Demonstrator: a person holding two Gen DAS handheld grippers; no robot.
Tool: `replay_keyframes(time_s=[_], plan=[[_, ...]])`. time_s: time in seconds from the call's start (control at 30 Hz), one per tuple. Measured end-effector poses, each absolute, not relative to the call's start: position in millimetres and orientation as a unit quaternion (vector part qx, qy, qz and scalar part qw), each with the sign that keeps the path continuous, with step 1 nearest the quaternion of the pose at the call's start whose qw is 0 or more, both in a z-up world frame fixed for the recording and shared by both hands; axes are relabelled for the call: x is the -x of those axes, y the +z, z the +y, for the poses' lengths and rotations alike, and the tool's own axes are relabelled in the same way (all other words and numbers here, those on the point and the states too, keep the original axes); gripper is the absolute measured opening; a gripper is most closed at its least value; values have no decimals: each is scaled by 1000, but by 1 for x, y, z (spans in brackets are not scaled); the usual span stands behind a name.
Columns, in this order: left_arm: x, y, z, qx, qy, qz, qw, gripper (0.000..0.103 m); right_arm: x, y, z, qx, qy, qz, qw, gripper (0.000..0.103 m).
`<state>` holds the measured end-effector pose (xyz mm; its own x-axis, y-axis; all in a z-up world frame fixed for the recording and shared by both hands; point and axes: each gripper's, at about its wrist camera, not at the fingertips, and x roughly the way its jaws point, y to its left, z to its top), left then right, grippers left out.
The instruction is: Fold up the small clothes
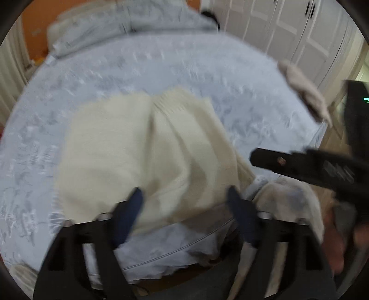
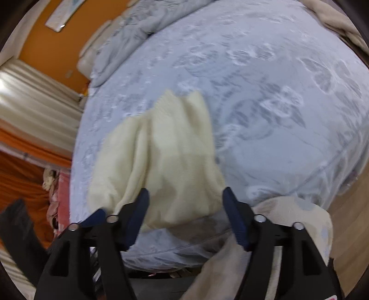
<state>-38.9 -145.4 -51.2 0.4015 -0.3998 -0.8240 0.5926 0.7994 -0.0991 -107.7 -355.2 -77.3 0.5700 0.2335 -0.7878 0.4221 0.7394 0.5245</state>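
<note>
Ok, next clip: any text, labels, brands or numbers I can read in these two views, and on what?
None can be read.
Pale marking on the side of the right hand-held gripper in the left wrist view: too blurred to read.
Framed picture on the orange wall: no legible lettering.
Cream knit garment and bedspread: no tag or text visible.

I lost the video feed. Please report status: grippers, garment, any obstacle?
Left gripper open, empty. Right gripper open, empty. Cream knit garment lies rumpled on the bed, near its front edge. Beige cloth hangs over that edge at right.
</note>
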Motion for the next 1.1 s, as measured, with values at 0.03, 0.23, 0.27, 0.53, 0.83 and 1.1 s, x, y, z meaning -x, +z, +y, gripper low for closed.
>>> replay_keyframes(time_s=[0.03,0.23,0.27,0.53,0.83,1.1], plan=[[42,-46,-133,-104,-299,446,837,84,100,-77,-352,-361,-43,459,811,73],[40,-50,-73,-116,-185,469,856,88,29,-105,-304,-362,24,518,775,82],[37,-53,-64,-106,-171,477,856,88,18,-115,-292,-361,28,536,762,82],[34,-60,-42,-102,-132,494,853,88,-25,-120,-233,-353,41,582,731,83],[44,-50,-58,-105,-172,472,858,88,-4,-31,-288,-362,99,459,805,17],[31,-88,-102,-146,-189,489,839,88,34,-135,-393,-443,-7,503,743,24]])
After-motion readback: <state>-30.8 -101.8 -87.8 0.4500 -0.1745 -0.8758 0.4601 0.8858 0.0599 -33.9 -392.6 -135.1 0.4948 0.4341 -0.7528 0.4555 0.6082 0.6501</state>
